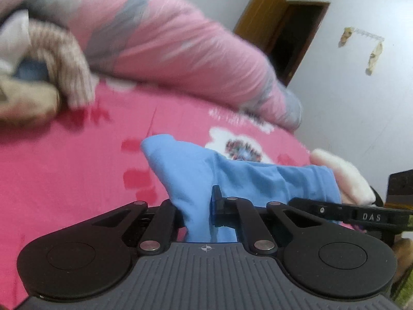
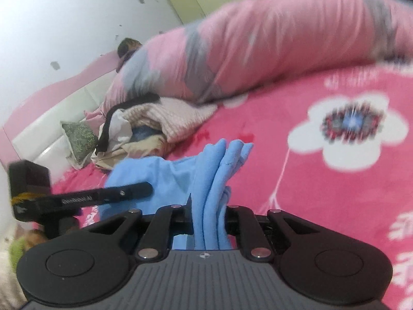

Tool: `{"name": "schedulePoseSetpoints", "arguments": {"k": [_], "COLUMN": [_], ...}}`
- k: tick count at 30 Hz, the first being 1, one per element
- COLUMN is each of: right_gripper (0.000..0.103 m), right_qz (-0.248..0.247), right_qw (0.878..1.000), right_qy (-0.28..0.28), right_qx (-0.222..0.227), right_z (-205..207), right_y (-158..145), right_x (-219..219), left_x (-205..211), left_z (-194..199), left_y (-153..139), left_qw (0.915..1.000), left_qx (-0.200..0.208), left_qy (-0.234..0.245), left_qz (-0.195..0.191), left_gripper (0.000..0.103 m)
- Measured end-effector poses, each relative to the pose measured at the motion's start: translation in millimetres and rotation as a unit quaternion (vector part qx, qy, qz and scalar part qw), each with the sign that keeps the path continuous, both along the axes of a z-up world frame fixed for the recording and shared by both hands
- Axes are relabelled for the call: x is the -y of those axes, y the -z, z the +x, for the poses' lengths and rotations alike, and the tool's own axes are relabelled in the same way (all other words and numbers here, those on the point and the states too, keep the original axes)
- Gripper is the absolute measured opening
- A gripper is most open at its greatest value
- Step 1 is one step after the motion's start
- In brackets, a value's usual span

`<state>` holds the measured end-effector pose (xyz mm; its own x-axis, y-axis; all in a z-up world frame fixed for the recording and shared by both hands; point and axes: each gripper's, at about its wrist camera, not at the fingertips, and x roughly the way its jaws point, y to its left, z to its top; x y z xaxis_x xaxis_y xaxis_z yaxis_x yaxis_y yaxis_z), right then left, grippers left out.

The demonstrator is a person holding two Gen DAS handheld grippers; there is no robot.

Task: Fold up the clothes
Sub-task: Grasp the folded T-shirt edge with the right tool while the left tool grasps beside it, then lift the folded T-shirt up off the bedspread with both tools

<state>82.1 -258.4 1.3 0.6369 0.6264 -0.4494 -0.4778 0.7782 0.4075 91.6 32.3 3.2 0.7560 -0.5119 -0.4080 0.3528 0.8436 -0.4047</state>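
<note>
Left wrist view first: the left gripper (image 1: 197, 206) fills the bottom of the picture, its black jaws clenched on a bunched fold of a blue garment (image 1: 185, 170). This cloth rises between the jaws and spreads away to the right, lifted above a bright pink bedsheet (image 1: 64, 170) printed with white flowers. At the right edge, the other gripper's black arm crosses in front of the garment, and a cream fuzzy item (image 1: 346, 175) lies just behind the blue cloth. Farther off on the left sits a heap of clothes (image 1: 51, 72), blurred, including something striped in pale pink. Behind it stretches a long pink and grey duvet (image 1: 167, 41), and beyond that a white wall and a dark doorway (image 1: 294, 38) with a wooden frame. Right wrist view: the right gripper (image 2: 209, 217) is also clamped on the garment (image 2: 219, 170), pinching several pleated layers that stand up between its jaws. To the left, the left gripper's black arm overlaps the blue cloth. Past it, the bedsheet (image 2: 284, 134) shows a large white flower. Farther back lie the clothes heap (image 2: 144, 124), a green patterned cushion (image 2: 78, 137), the duvet (image 2: 271, 38) and a white headboard (image 2: 51, 121) edged in pink.
</note>
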Motion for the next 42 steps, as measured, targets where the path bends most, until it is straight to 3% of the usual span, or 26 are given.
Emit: {"name": "schedulePoseSetpoints", "arguments": {"k": [6, 19, 31, 42], "right_gripper": [0.012, 0.011, 0.011, 0.011], "right_qz": [-0.042, -0.066, -0.103, -0.153], "right_qw": [0.994, 0.968, 0.939, 0.903], "right_qy": [0.018, 0.08, 0.16, 0.233], "right_qx": [0.097, 0.228, 0.287, 0.328], "right_z": [-63, -166, -215, -231], "right_y": [-52, -120, -161, -201], "right_x": [-6, 28, 93, 144], "left_x": [13, 61, 142, 208], "left_z": [-63, -140, -158, -158], "left_y": [-55, -127, -159, -190], "left_qw": [0.9957, 0.9806, 0.9642, 0.9468], "left_qx": [0.091, 0.195, 0.254, 0.29], "left_qy": [-0.005, 0.016, 0.074, 0.133], "left_qz": [0.021, 0.0, -0.022, -0.042], "left_gripper": [0.005, 0.005, 0.005, 0.005]}}
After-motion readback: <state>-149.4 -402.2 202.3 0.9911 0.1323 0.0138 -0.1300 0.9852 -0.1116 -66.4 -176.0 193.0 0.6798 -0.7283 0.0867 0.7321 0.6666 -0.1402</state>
